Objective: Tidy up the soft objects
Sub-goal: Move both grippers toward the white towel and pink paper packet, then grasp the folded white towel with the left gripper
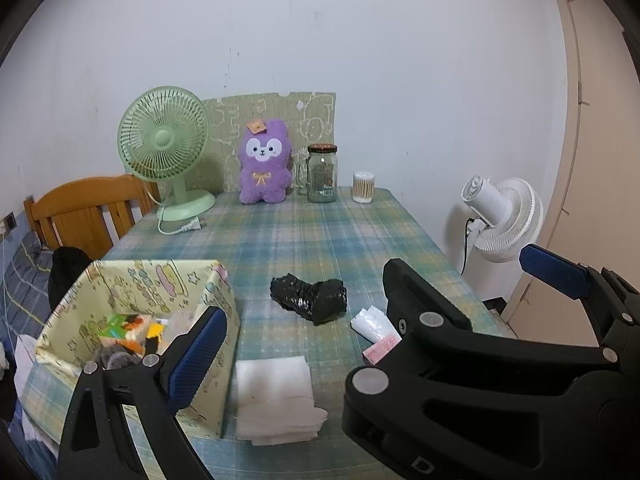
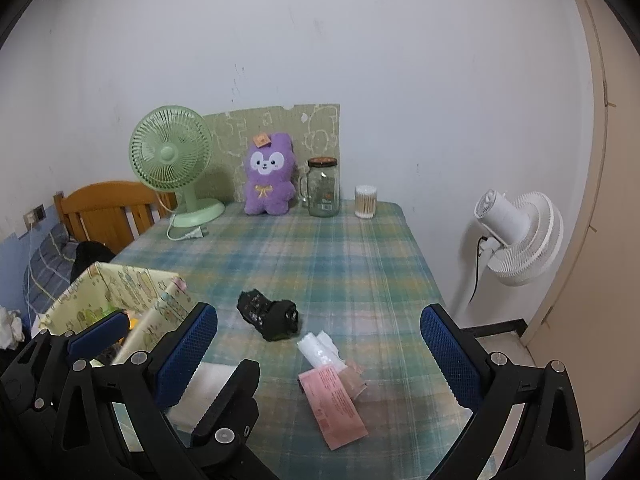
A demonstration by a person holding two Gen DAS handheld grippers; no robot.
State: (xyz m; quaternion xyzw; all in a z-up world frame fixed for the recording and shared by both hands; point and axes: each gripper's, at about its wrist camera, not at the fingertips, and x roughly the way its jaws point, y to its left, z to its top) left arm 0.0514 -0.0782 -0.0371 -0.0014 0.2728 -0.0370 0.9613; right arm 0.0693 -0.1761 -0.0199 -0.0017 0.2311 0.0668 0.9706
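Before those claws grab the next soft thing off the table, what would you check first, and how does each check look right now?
1. Right gripper open and holding nothing: ok, jaws spread wide.
2. Left gripper open and holding nothing: ok.
3. Black crumpled bundle lying free on the tablecloth, nothing on top of it: ok.
4. Patterned box open on top to take more: ok; it already holds colourful items, and how much room is left cannot be told.
5. White folded cloth beside the box, within view: ok.
6. White roll with pink packet soft enough to count: cannot tell.
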